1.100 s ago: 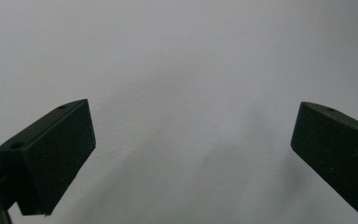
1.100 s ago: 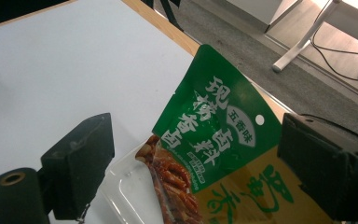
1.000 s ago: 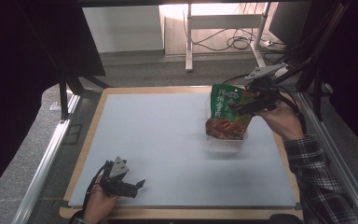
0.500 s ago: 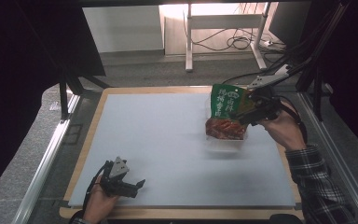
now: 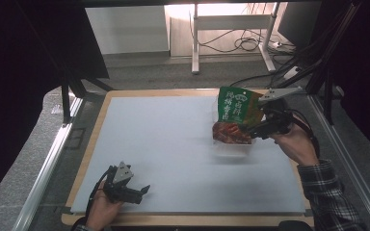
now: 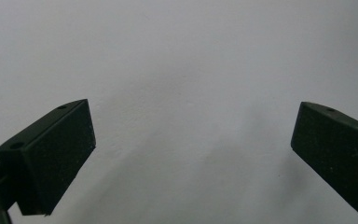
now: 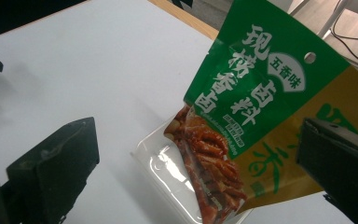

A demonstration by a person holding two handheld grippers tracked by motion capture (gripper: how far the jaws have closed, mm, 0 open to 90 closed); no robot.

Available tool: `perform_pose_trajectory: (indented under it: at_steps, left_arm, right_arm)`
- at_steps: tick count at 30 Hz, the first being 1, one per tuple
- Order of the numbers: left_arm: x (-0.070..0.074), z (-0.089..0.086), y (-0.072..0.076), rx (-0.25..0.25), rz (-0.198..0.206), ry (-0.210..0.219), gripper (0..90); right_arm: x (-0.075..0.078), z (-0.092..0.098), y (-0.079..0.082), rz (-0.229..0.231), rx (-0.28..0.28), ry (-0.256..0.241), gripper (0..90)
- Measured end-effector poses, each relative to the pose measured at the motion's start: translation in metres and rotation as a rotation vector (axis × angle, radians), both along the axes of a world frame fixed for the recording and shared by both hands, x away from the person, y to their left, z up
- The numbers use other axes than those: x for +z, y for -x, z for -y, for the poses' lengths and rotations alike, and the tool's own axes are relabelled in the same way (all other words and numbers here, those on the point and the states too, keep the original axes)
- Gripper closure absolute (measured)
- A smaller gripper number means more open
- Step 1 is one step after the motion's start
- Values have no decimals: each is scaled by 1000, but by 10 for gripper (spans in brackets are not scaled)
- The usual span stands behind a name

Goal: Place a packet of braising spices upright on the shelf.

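A snack packet (image 5: 233, 113), green and yellow with red food printed on it, stands tilted on the pale mat (image 5: 173, 134) at the right. In the right gripper view the packet (image 7: 261, 93) rises between my jaws, its clear lower end resting on the mat. My right gripper (image 5: 257, 126) (image 7: 198, 135) is open, jaws wide apart; the packet's yellow edge reaches the right jaw, and I cannot tell if they touch. My left gripper (image 5: 142, 192) (image 6: 191, 135) lies open near the front left corner, over bare mat.
The mat sits on a wooden board (image 5: 103, 110) inside a metal frame (image 5: 48, 159). Beyond the far edge are a desk's legs (image 5: 195, 43) and loose cables (image 5: 250, 43) on the floor. A dark screen stands along the left.
The right hand and its gripper have sunk a little toward the near side. The packet stays upright in about the same place. The left gripper has not moved.
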State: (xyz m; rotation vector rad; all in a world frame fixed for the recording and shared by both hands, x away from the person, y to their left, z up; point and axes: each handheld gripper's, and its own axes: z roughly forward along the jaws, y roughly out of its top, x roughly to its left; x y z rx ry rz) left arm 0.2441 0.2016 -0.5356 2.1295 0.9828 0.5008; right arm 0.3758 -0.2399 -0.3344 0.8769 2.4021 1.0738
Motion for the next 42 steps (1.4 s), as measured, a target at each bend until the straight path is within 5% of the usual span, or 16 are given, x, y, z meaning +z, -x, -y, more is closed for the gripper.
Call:
perform_pose_trajectory:
  at_steps: [16,42]
  left_arm:
    - [0,1,0,-1,-1,4,0]
    - [2,0,1,-7,-8,42,0]
  right_arm:
    - [-23,5,31,26,27,23,0]
    - [-94,20,74,2,-31,-62,0]
